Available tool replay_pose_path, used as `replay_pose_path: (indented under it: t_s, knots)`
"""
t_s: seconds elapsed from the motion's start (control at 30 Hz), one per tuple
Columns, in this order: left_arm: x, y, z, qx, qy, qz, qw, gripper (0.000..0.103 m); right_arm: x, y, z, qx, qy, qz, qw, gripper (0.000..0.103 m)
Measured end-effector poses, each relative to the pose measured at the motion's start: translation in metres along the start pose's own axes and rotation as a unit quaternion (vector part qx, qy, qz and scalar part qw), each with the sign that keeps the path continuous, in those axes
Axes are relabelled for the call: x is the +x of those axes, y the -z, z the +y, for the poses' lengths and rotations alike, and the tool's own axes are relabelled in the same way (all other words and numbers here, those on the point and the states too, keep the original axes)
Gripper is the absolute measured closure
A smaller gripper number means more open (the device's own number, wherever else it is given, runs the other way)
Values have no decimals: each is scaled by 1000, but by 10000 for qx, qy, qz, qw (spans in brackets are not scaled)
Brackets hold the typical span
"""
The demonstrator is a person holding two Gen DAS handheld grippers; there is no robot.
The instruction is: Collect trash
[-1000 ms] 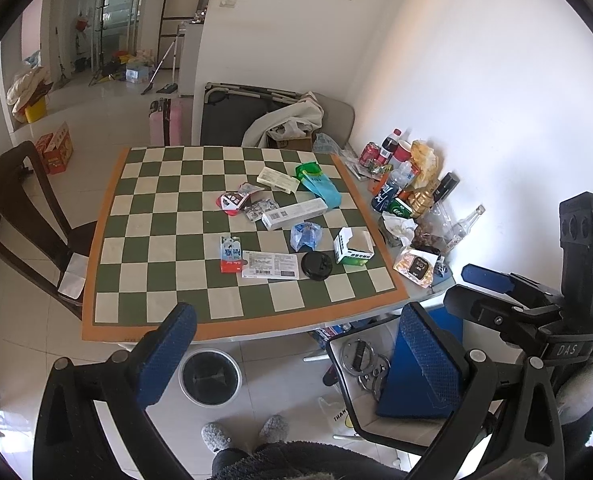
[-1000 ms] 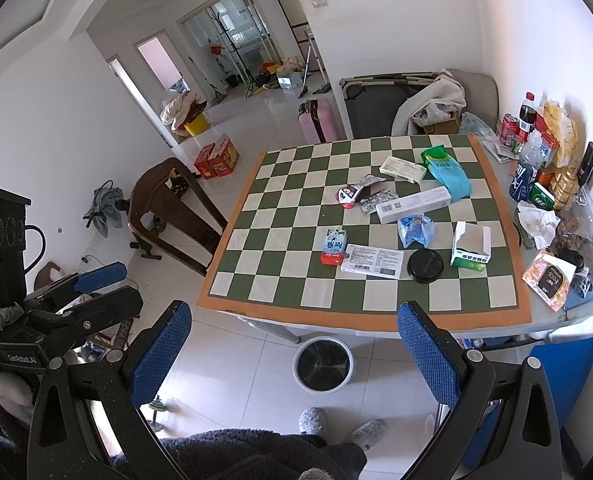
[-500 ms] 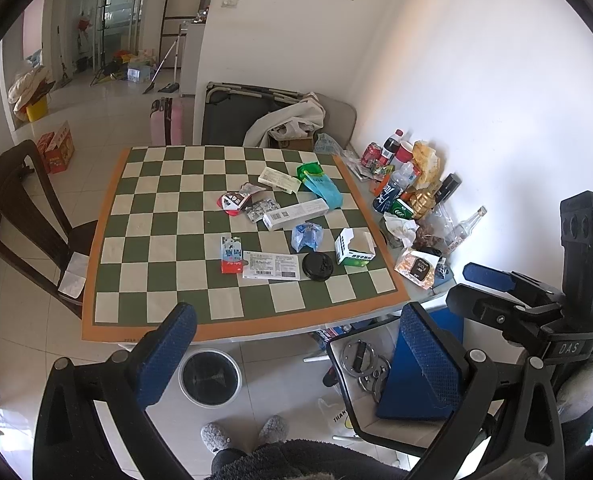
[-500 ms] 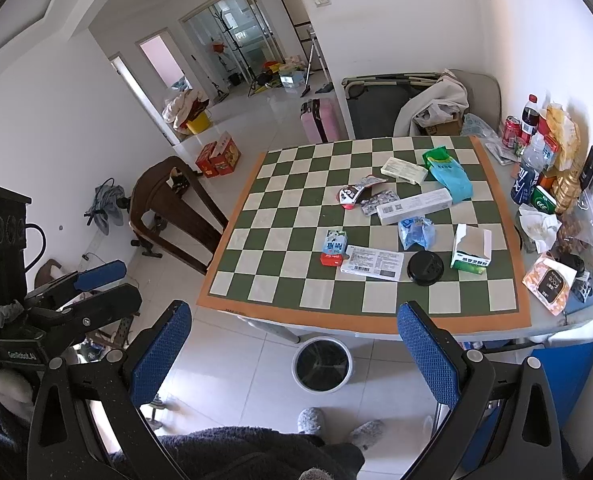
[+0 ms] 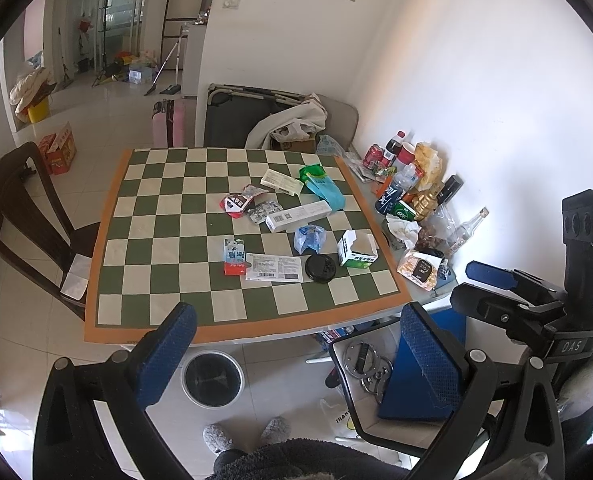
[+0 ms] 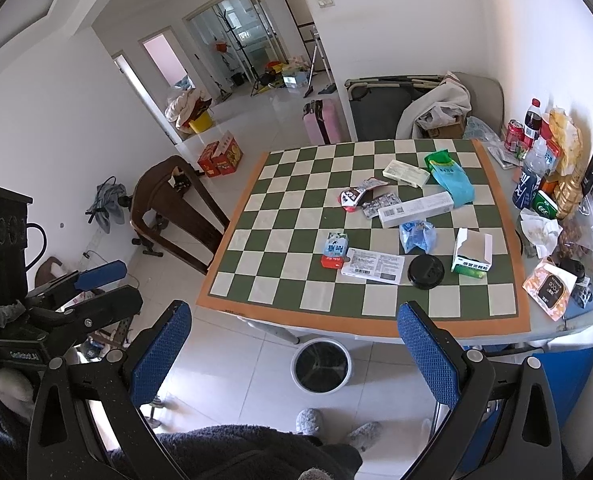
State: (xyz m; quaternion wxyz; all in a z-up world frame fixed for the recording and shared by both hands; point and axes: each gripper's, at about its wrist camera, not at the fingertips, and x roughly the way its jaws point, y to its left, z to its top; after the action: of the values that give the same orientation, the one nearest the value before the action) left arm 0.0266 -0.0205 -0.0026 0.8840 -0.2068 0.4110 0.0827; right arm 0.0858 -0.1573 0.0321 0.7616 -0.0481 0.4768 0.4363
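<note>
Across the middle of both frames I see the table [image 5: 108, 280] under its green-and-cream checked cloth, with the trash scattered over its right half; my left gripper [image 5: 296, 354] hangs low in the bottom of its frame, jaws spread wide and holding nothing, and my right gripper [image 6: 292, 350] sits the same way at the bottom of its own view, blue pads far apart and empty; just right of centre in the left view lie a black cup lid [image 5: 320, 268], a printed paper slip [image 5: 274, 273] touching its left side, and a small red-and-blue carton [image 5: 233, 256] at the slip's left end; an open green-and-white box [image 5: 357, 249] stands just right of the lid, with a crumpled blue wrapper [image 5: 309, 238] above it; higher up are a long white box [image 5: 298, 216], a red-and-black wrapper [image 5: 236, 204], a flat white packet [image 5: 281, 181] and a teal bag [image 5: 323, 188]; on the floor below the table's near edge, at bottom centre, stands a round white bin [image 5: 212, 378] with a dark liner, and I see it in the right view too, between my pads [image 6: 321, 365]; grey slippers [image 5: 216, 438] show at the very bottom; bottles and snacks [image 5: 406, 184] crowd the table's right edge
</note>
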Motion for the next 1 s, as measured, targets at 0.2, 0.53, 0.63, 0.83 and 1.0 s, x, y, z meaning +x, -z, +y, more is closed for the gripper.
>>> replay_pose_path:
  t_s: [0.2,0.53,0.63,0.83,1.0]
  knots:
    - [1,-1,1,3,3,2,10000,0,1,0,3,-7,1,1,10000,0]
    - [2,-2,0,0,0,-1,10000,0,4,0,12,-25,-19,40,10000,0]
    - [-2,-6,10,-7,28,-5,10000,0,5,0,11,-26,-14,40,10000,0]
    - [-1,-5,10,8,45,9,10000,0,5,0,10,-17,-19,41,10000,0]
    - [14,-10,9,344,-1184,-292,9919,0,8,2,8,277,192,-81,9994,0]
